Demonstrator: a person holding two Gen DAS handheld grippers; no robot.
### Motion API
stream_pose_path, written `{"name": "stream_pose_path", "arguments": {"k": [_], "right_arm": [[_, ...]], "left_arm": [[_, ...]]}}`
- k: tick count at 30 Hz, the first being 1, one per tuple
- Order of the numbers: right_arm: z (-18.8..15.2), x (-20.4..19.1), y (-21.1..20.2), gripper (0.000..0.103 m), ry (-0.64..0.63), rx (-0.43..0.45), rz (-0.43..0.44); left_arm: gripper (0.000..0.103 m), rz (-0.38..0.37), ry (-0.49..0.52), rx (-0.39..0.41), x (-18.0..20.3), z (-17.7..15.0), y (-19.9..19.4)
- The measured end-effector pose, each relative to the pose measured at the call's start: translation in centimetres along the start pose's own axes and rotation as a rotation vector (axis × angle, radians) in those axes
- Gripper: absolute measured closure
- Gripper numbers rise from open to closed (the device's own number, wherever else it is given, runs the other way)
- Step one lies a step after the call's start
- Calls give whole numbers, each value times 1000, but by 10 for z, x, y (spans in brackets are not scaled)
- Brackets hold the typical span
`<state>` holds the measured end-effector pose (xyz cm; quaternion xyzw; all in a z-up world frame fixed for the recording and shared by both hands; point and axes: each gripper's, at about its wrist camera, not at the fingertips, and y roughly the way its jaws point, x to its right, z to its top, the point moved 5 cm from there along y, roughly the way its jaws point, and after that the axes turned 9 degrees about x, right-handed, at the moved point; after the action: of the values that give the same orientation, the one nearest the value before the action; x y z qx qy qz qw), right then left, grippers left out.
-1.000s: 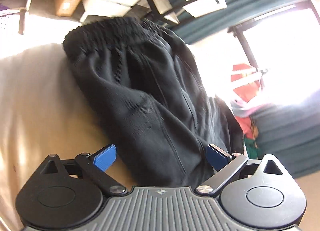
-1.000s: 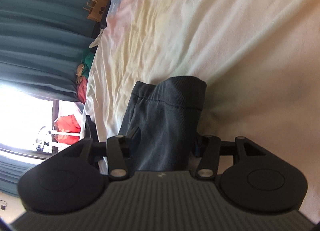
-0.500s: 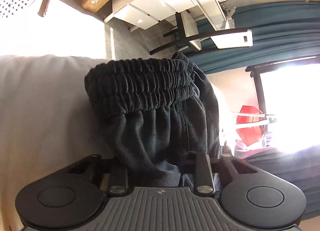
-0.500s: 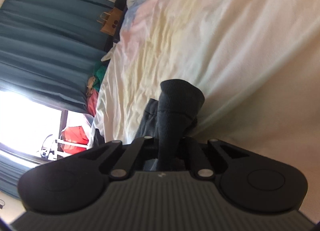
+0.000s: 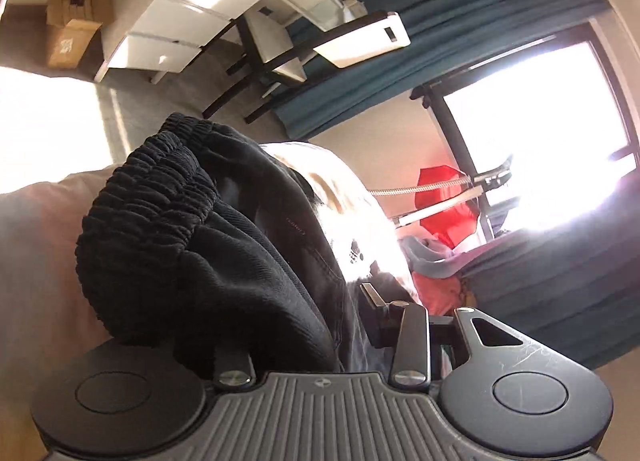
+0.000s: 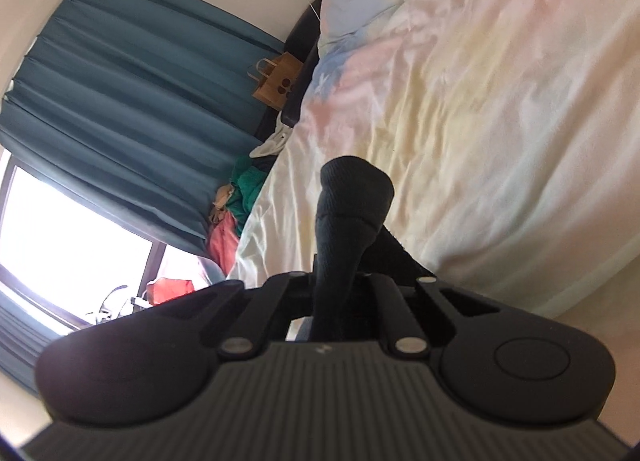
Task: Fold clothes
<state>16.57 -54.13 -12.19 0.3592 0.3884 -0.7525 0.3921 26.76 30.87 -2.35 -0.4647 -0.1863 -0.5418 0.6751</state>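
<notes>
Black trousers [image 5: 208, 261] with a gathered elastic waistband are bunched up in the left wrist view, above the pale bed sheet [image 5: 40, 261]. My left gripper [image 5: 312, 309] has the cloth between its jaws, which are opening. The bunch covers its left finger, and the right finger [image 5: 374, 295] shows bare beside the cloth. In the right wrist view, my right gripper [image 6: 332, 281] is shut on the ribbed cuff of a trouser leg [image 6: 352, 197]. The cuff stands up out of the jaws, above the pastel bed cover [image 6: 500, 109].
A white desk [image 5: 208, 21], a chair [image 5: 288, 57] and cardboard boxes [image 5: 68, 21] stand on the floor beyond the bed. Teal curtains [image 6: 132, 101] and a bright window [image 5: 532, 109] line the wall. Red and green clothes [image 6: 236, 197] are heaped beside the bed, near a paper bag [image 6: 278, 81].
Both grippers closed on the trousers and lifted them off the bed. The waistband went from lying flat to bunched in the left jaws, which have since widened. The right raised the cuff.
</notes>
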Motion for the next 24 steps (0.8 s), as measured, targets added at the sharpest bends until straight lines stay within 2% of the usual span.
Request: {"name": "stream_pose_path", "arguments": {"k": [3,4,5,7,9,13,14,15,17,20,24], "right_arm": [[-3,7,8,98,-15,-13,-30],[-3,8,10,98,-18,-15,-37],[-5,9,11,98,-16,-14,-40],[-7,11,13,98,-13,-11,-47],[-8,11,13,98,-8,-7,-46],[-7,5,6,98,-33,11,-20],[-6,3,3,98,-41,13,-11],[-5,1,0,98,-49,16,-2],[-2,-1,-7,98,-61,14,5],[2,4,-21,98,-46,-4,22],[11,17,-42,98,101,-27,78]], "left_arm": [[61,57,257,-62,19,-9,24],[61,65,310,-75,26,-11,27],[61,56,321,-71,31,-12,24],[61,26,278,-58,36,-9,15],[60,-27,179,-48,34,-4,3],[60,-118,43,-16,2,0,-26],[63,-110,26,-9,-7,-3,-29],[75,-85,13,-4,-18,-6,-34],[93,-42,9,-10,-38,-12,-44],[94,-25,15,-24,-57,-16,-61],[96,-8,89,-43,-55,-12,-88]]}}
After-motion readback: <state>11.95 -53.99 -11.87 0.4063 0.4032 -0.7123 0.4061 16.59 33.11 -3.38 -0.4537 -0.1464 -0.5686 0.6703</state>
